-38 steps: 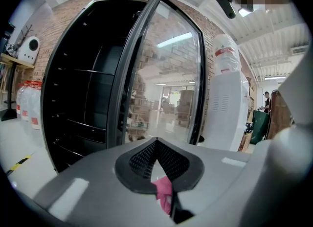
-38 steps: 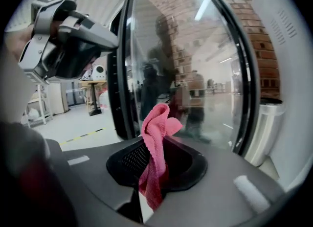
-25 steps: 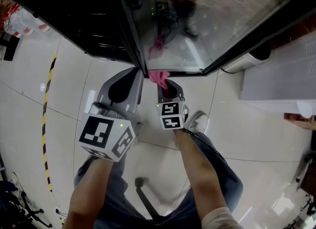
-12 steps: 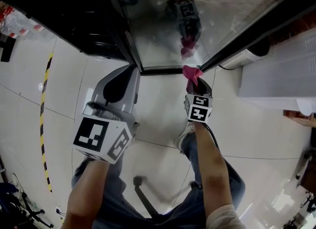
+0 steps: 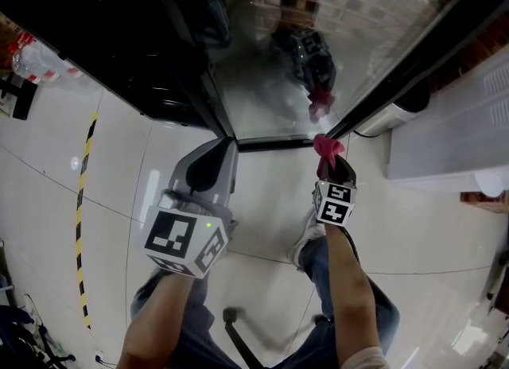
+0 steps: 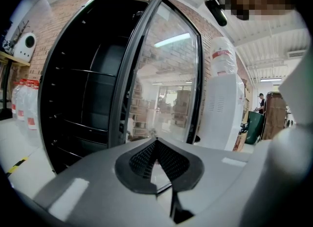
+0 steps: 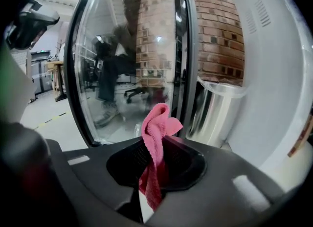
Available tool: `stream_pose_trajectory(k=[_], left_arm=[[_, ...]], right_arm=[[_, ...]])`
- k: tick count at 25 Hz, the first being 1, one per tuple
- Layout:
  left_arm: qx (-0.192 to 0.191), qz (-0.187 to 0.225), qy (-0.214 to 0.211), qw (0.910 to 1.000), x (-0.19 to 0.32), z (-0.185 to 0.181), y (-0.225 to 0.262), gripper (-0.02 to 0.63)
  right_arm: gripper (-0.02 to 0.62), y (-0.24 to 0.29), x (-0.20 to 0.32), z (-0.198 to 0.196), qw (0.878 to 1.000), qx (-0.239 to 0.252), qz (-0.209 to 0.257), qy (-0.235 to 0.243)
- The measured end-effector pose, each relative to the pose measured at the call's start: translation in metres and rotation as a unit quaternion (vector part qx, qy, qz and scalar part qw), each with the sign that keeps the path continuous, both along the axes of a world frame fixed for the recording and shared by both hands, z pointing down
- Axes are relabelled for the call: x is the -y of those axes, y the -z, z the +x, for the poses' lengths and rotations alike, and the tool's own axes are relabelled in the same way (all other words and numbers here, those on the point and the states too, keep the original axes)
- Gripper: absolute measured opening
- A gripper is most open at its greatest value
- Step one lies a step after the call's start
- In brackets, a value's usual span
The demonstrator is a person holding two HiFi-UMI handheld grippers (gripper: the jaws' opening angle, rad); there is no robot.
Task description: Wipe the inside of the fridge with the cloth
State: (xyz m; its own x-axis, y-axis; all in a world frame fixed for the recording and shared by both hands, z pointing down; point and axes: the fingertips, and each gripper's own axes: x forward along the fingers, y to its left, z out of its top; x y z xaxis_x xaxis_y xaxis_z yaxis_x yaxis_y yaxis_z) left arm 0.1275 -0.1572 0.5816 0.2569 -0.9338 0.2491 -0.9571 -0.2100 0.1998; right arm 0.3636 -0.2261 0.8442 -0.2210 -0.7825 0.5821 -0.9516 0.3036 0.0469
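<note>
The right gripper (image 5: 329,159) has slid along to the lower corner of the fridge door (image 5: 262,89), clamping a crumpled pink cloth (image 5: 327,146) that bunches upward; the left gripper (image 6: 155,142) hangs closed, empty.

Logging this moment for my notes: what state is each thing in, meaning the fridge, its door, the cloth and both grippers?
fridge: open, inside dark.
glass door: swung wide open.
cloth: bunched, clamped in the right gripper, one end sticking out past the jaws.
right gripper: shut on the cloth, near the door's outer edge.
left gripper: jaws together, nothing between them.
</note>
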Motion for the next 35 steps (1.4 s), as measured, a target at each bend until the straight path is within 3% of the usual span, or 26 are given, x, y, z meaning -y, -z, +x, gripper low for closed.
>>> stream_pose_trajectory(k=[7, 12, 15, 18, 23, 29, 35], left_arm=[[0.025, 0.005, -0.004, 0.9997, -0.011, -0.006, 0.009, -0.006], [0.060, 0.045, 0.000, 0.9972, -0.021, -0.008, 0.042, -0.006], [0.048, 0.049, 0.014, 0.9975, -0.031, -0.009, 0.053, -0.006], [0.041, 0.053, 0.011, 0.9977, -0.050, 0.001, 0.070, -0.006], [0.068, 0.084, 0.010, 0.9941, -0.090, 0.008, 0.122, -0.006], [0.042, 0.095, -0.003, 0.9946, -0.159, 0.025, 0.180, -0.006], [0.041, 0.106, 0.010, 0.9935, -0.237, 0.031, 0.218, -0.006]], right_arm=[[0.071, 0.082, -0.013, -0.041, 0.998, 0.027, 0.048, 0.037], [0.071, 0.173, -0.018, -0.057, 0.991, 0.038, 0.105, 0.079], [0.071, 0.222, -0.034, -0.059, 0.985, 0.049, 0.128, 0.102], [0.071, 0.268, -0.058, -0.061, 0.981, 0.064, 0.145, 0.110], [0.072, 0.346, -0.104, -0.086, 0.965, 0.098, 0.193, 0.148], [0.072, 0.431, -0.183, -0.111, 0.947, 0.132, 0.229, 0.180], [0.072, 0.494, -0.268, -0.130, 0.931, 0.148, 0.263, 0.205]])
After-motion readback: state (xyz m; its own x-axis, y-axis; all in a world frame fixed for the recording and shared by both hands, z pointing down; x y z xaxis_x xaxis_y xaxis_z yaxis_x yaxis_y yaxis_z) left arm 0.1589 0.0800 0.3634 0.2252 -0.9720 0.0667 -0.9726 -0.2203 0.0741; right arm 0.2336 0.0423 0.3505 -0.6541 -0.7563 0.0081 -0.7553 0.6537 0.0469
